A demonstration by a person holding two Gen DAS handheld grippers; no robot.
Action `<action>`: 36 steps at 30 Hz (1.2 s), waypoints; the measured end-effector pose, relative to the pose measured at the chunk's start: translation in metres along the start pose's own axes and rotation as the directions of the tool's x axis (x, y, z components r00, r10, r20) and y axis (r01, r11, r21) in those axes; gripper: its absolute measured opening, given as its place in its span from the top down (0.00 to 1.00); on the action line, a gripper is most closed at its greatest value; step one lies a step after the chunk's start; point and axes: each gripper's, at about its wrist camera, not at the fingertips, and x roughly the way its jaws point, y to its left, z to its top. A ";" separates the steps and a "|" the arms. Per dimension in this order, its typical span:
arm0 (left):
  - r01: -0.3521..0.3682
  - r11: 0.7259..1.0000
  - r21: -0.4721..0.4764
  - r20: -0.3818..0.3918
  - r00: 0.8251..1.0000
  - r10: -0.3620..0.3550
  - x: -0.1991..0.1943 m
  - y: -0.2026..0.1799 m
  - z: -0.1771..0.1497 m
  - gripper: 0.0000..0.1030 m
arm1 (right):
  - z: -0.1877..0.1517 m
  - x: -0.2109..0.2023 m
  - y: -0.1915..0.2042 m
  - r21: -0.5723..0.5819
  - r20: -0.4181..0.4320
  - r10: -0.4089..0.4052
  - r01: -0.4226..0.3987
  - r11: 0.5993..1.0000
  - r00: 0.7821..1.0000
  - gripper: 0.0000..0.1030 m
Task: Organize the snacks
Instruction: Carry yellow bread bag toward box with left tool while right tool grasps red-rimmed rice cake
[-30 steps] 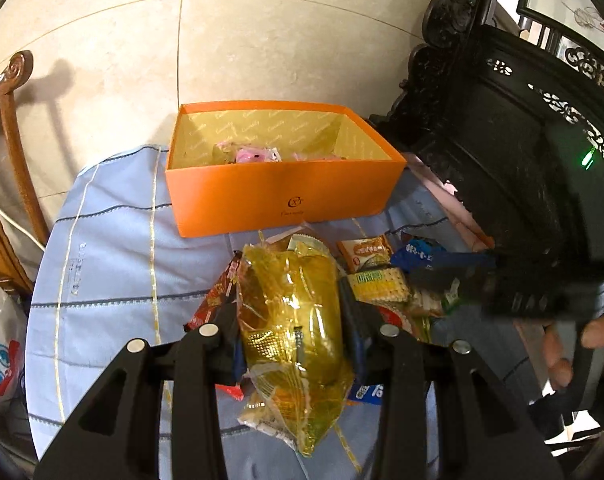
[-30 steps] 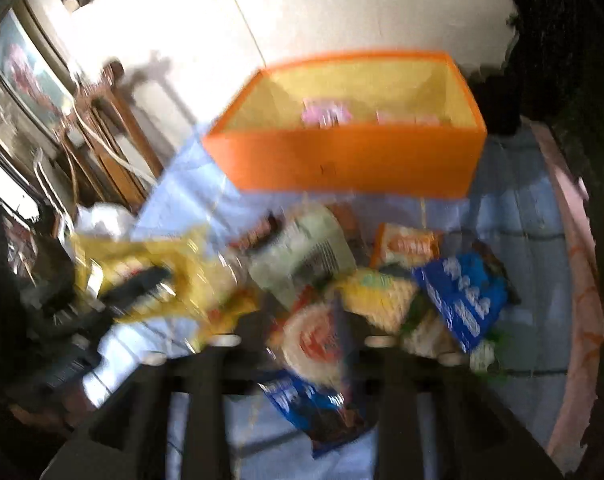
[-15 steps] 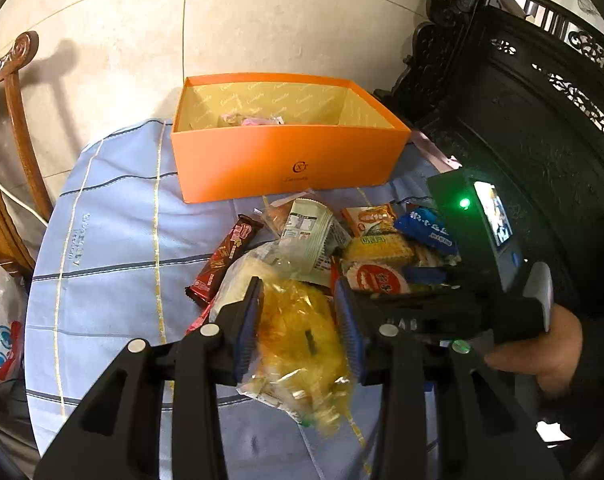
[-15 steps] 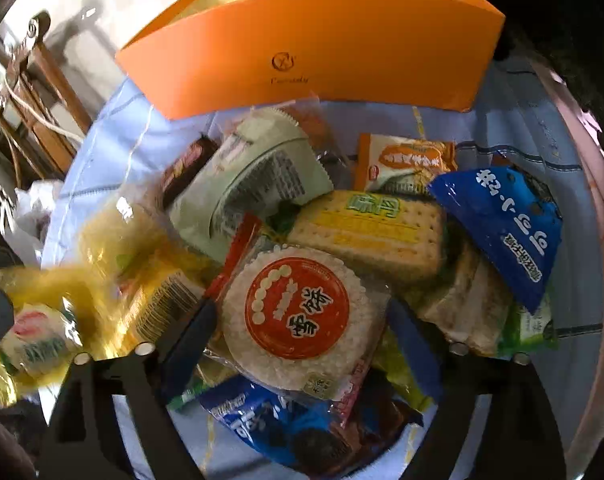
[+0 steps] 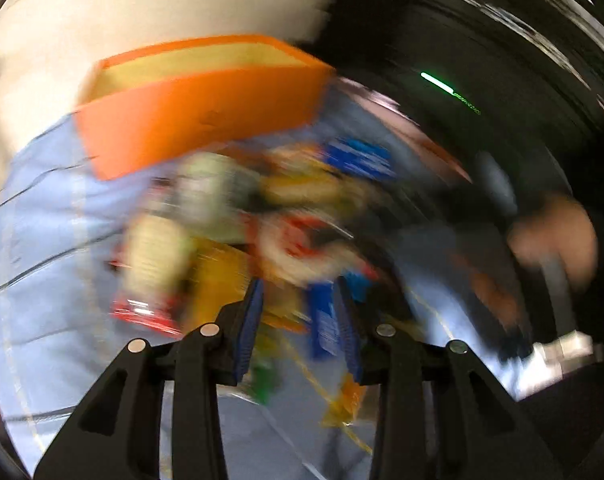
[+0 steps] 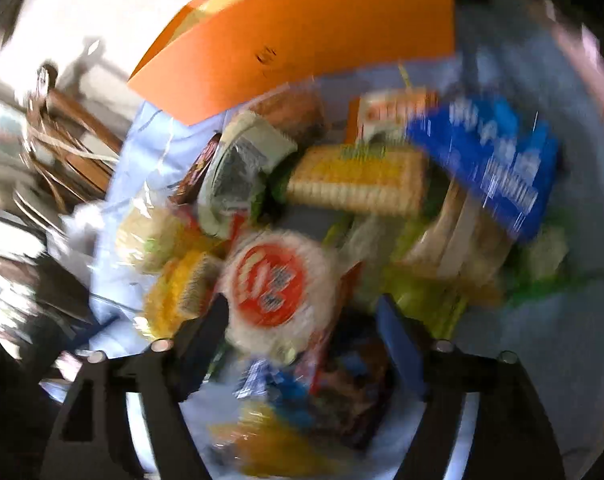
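Right gripper [image 6: 302, 312] wide, jaws opening around round red-label snack [image 6: 271, 284]. Left gripper [image 5: 299, 300] narrow; blur hides any grip. Orange box [image 5: 197, 108] far.

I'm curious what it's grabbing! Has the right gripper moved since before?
Yes. The right gripper came down and closer: the orange box now sits higher and bigger in its view. Its fingers are opening around the round red-labelled cracker pack.
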 end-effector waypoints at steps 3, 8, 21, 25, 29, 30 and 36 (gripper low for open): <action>0.078 0.992 0.101 -0.035 0.997 -0.075 0.005 -0.024 -0.022 0.67 | -0.002 0.014 -0.002 0.000 -0.050 -0.036 0.036 0.999 0.998 0.17; 0.117 0.988 0.096 -0.075 0.991 -0.110 0.023 -0.037 -0.043 0.67 | -0.002 0.032 0.002 0.005 -0.070 -0.059 0.060 0.998 0.996 0.03; 0.124 0.991 0.043 -0.111 0.987 -0.118 0.055 -0.053 -0.071 0.41 | 0.002 0.015 -0.057 0.273 -0.019 0.223 -0.209 0.939 0.975 0.03; 0.122 0.992 0.026 -0.103 0.988 -0.119 0.052 -0.054 -0.075 0.37 | 0.006 0.017 -0.048 0.254 -0.026 0.179 -0.166 0.953 0.984 0.03; 0.086 0.992 0.097 -0.115 0.990 -0.075 0.049 -0.065 -0.080 0.07 | 0.007 0.021 -0.047 0.262 -0.022 0.190 -0.178 0.949 0.982 0.03; 0.034 0.991 0.130 -0.131 0.991 -0.017 0.055 -0.067 -0.084 0.07 | 0.009 0.024 -0.047 0.268 -0.022 0.194 -0.181 0.946 0.981 0.03; 0.001 0.994 0.111 -0.119 0.993 0.012 0.061 -0.060 -0.085 0.56 | 0.008 0.017 -0.040 0.166 -0.039 0.081 -0.073 0.983 0.996 0.35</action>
